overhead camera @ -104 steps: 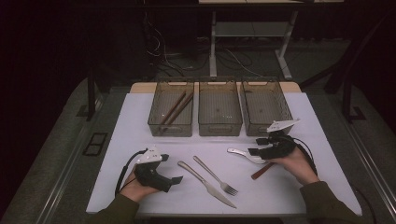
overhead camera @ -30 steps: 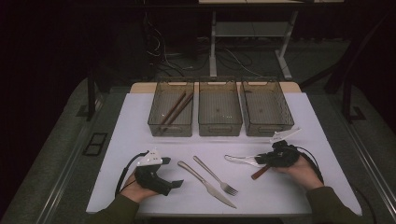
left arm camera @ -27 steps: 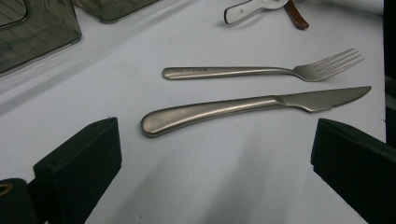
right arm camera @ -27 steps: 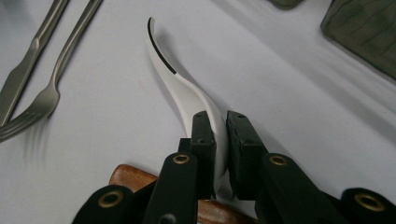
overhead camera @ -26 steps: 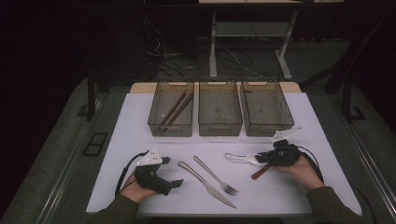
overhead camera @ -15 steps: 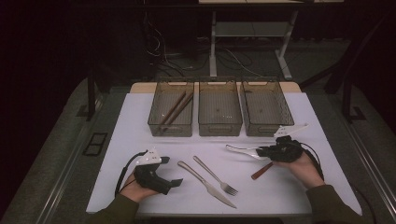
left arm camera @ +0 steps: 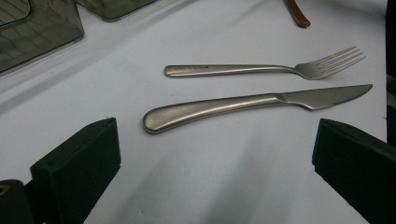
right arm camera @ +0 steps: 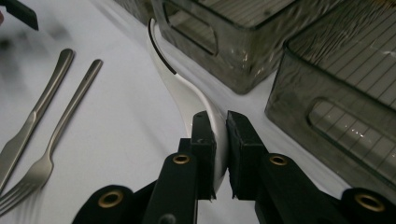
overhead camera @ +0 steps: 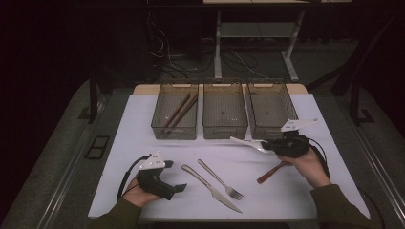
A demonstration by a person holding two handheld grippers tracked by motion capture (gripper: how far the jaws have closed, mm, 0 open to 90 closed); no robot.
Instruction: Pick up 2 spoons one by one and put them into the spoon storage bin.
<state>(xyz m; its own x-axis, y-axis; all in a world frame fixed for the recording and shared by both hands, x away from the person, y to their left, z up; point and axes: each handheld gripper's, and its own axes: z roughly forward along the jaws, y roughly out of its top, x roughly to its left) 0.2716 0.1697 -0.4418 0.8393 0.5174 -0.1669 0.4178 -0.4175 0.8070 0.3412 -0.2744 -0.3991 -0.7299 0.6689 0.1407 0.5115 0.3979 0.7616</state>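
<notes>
Just in front of the right tray, the right gripper had its jaws closed on the handle of a white spoon. From the right gripper view, the pads pinched the handle near one end, and the spoon ran straight out from them, its long axis in line with the jaws and its far end curving up beside the near wall of a tray. From the high view the spoon pointed left across the sheet, roughly along the trays' front walls, with its free end below the gap between the middle tray and the right one. That tray lay up and slightly right of the grip, so the spoon would likely need turning lengthwise with the tray before going in.

At the near left, the left gripper rested on the table, jaws wide apart and empty. A knife and fork lay side by side just ahead of it, crosswise to its jaws. A brown-handled utensil lay near the right hand. Chopsticks sat in the left tray.
</notes>
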